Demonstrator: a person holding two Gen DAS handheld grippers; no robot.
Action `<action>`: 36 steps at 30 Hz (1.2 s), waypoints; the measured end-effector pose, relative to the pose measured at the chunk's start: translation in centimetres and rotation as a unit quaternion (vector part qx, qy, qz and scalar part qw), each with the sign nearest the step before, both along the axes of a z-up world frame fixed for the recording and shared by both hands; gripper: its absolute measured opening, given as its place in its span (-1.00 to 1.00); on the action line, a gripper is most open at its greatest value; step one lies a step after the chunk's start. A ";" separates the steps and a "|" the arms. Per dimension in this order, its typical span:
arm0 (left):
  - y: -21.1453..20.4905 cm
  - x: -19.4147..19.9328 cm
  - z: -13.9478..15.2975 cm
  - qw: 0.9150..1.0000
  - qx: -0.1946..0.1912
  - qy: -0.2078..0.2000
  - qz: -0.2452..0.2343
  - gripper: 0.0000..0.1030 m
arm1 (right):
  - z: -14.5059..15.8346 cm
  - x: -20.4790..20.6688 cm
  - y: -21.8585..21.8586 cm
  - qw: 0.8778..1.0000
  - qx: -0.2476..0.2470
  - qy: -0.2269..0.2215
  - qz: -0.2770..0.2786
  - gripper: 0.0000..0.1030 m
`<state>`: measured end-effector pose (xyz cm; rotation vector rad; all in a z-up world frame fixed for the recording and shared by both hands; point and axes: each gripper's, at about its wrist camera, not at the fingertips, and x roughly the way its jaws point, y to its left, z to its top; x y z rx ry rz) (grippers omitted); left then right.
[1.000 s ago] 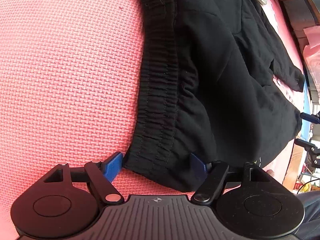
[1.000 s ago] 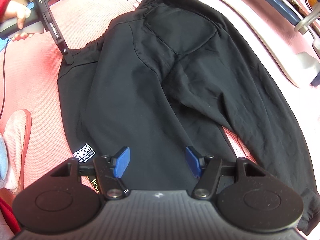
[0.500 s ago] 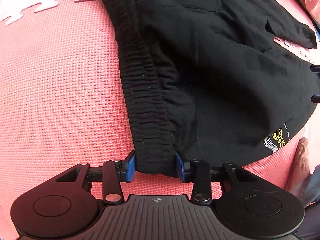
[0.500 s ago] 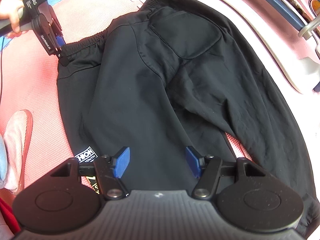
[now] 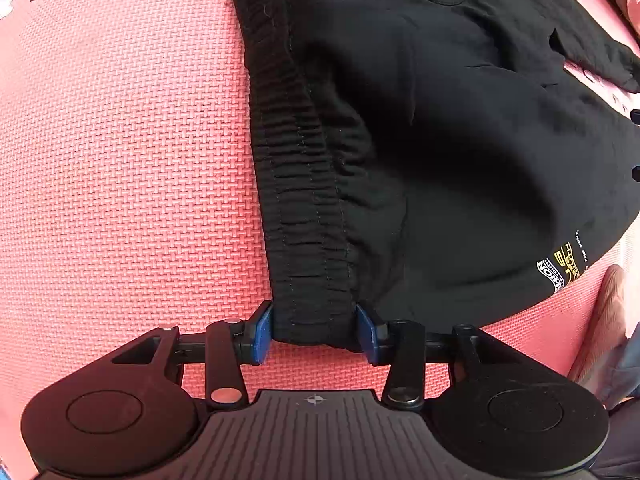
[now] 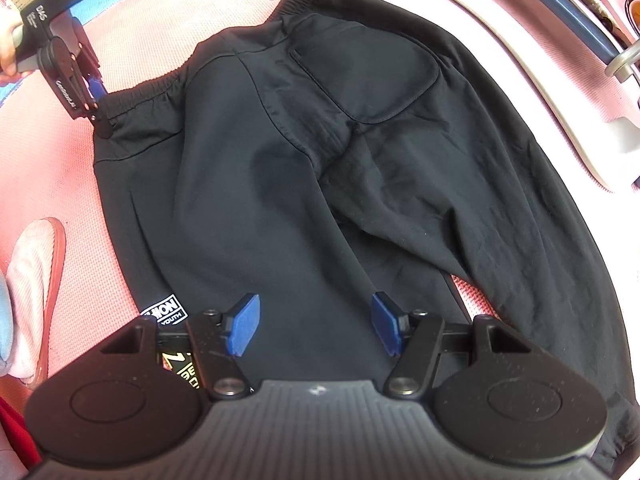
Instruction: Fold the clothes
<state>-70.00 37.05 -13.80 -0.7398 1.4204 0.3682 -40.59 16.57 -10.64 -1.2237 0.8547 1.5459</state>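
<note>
- Black fabric fills both views: a pair of black trousers (image 6: 320, 184) lies spread on the pink foam mat (image 5: 120, 160), with the elastic waistband (image 5: 296, 168) at the far end from my right gripper.
- My left gripper (image 5: 316, 330) has its blue pads pressed against either side of the waistband corner; the ribbed band runs straight away from the pads across the mat.
- In the right wrist view that same left gripper (image 6: 94, 98) shows at the top left, at the waistband's near corner, with my hand (image 6: 10, 46) partly cut off by the frame edge.
- My right gripper (image 6: 316, 326) hangs over the trouser leg with its blue pads wide apart and nothing between them.
- I cannot tell whether its pads touch the cloth or sit just above it.
- A white printed label (image 6: 165, 314) sits on the leg just left of my right gripper; its lettering is partly covered by the gripper body.
- The same label (image 5: 558, 270) appears at the right in the left wrist view, too small to read fully.
- The trouser cuffs are out of view, hidden under the right gripper housing.
- A pink slipper (image 6: 38, 292) lies on the mat left of the trousers, cut off at the frame edge.
</note>
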 end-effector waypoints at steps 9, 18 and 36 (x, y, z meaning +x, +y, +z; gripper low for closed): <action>2.4 -0.9 4.8 0.998 0.058 0.005 0.032 0.09 | -1.3 2.2 0.0 0.998 -0.018 -0.027 -0.046 0.20; -1.2 9.3 3.0 0.994 0.039 -0.084 -0.065 0.18 | -1.8 3.0 0.8 0.998 -0.004 -0.021 -0.059 0.20; -1.3 10.9 -7.1 0.998 0.026 -0.007 -0.054 0.25 | -2.4 4.7 0.4 0.995 -0.012 -0.030 -0.092 0.20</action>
